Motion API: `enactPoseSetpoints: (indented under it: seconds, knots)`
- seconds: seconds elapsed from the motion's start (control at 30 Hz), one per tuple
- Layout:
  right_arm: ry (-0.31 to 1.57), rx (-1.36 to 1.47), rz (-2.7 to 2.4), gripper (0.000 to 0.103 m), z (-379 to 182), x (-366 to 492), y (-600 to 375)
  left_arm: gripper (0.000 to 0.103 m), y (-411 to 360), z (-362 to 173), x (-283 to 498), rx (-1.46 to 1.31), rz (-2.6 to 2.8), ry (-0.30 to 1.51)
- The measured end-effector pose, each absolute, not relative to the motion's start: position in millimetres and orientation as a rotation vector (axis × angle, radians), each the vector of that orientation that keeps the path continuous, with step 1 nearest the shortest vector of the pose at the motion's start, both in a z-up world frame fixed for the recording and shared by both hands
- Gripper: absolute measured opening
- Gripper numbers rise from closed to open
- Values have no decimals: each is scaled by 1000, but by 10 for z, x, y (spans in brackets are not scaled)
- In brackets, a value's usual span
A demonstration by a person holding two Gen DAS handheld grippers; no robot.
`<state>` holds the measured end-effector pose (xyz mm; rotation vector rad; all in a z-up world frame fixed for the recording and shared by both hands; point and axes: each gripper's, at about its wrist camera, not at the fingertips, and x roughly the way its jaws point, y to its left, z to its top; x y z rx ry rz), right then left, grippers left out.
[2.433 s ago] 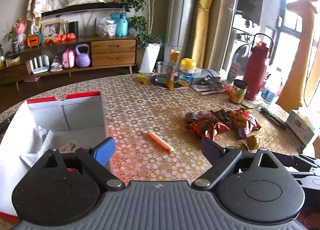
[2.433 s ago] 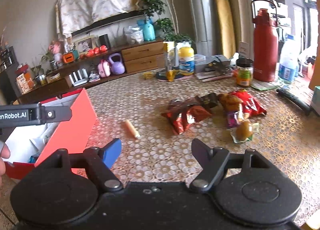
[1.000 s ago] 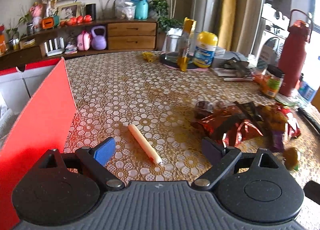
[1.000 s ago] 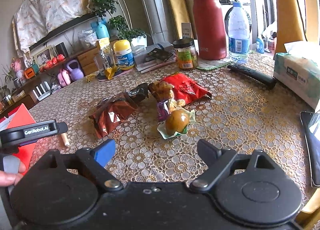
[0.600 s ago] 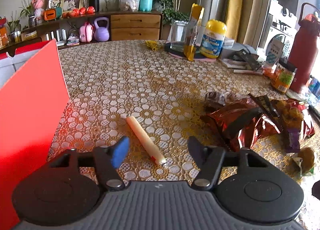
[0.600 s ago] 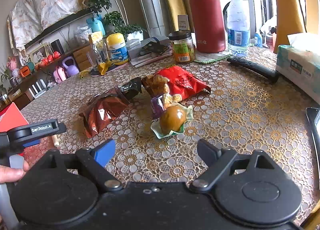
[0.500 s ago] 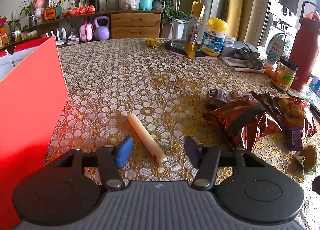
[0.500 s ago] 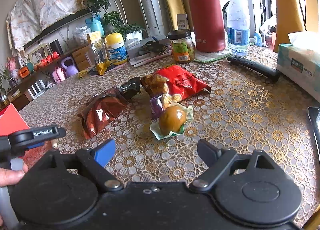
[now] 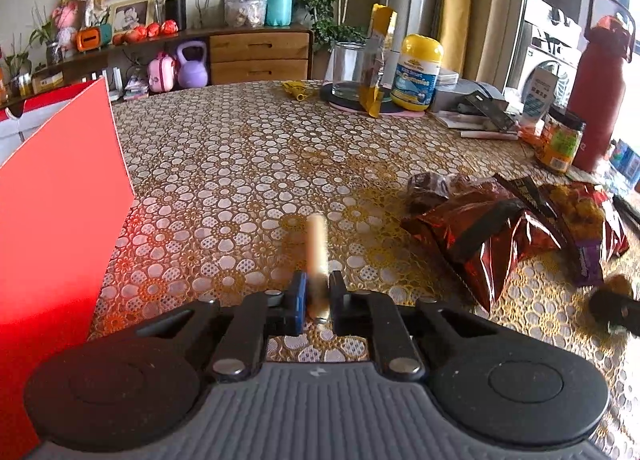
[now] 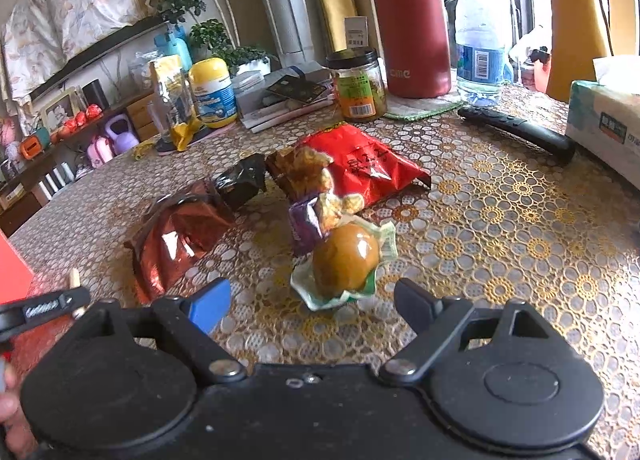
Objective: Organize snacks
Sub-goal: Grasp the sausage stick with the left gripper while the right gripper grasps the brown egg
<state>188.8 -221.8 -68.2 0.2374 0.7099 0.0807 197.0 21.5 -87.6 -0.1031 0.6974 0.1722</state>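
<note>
Left tool [image 9: 318, 294]: its two fingers are pressed together on a pale snack stick [image 9: 317, 248], which points away from the camera, just over the tabletop [image 9: 240, 147].
Right tool [image 10: 310, 300]: fingers spread wide apart, holding nothing, low over the tabletop.
In front of the right tool: a brown egg in a clear green-edged wrapper [image 10: 346, 262], lying between the spread fingers and a little beyond them.
Snack pile: a purple packet [image 10: 306, 223] touches the egg; behind it lies a red bag [image 10: 360, 167]; to the left are a shiny dark red bag [image 10: 176, 236] and a small black packet [image 10: 242, 179].
Red box [image 9: 52, 195]: stands at the left edge of the left view, near the stick.
Far side of the tabletop: a red flask [image 10: 410, 15], a water bottle [image 10: 480, 35], a jar [image 10: 360, 85] and a yellow-lidded tub [image 10: 212, 91].
</note>
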Motion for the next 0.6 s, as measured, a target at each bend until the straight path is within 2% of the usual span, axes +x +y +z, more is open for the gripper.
enactPoseSetpoints:
  seconds: [0.17, 0.27, 0.3, 0.37, 0.4, 0.43, 0.47, 0.6]
  knots:
    - [699, 223, 50, 88, -697, 2006, -2205, 11, 214, -865, 1931, -107, 153, 703]
    - [697, 206, 28, 84, -708, 2060, -2188, 11, 212, -847, 1896, -110, 142, 704]
    - [695, 203, 23, 81, -711, 2072, -2185, 11, 210, -841, 1885, -110, 140, 705]
    - [689, 191, -7, 65, -721, 2094, -2184, 11, 208, -831, 1856, -111, 136, 704]
    - [688, 184, -23, 53, -731, 2102, -2187, 11, 207, -826, 1844, -110, 135, 704]
    - [694, 185, -24, 47, -736, 2106, -2192, 11, 209, -820, 1831, -113, 135, 704]
    - [692, 193, -19, 43, -739, 2102, -2204, 11, 214, -815, 1817, -116, 134, 704]
    - [686, 213, -12, 41, -734, 2053, -2231, 11, 200, -780, 1727, -113, 128, 700]
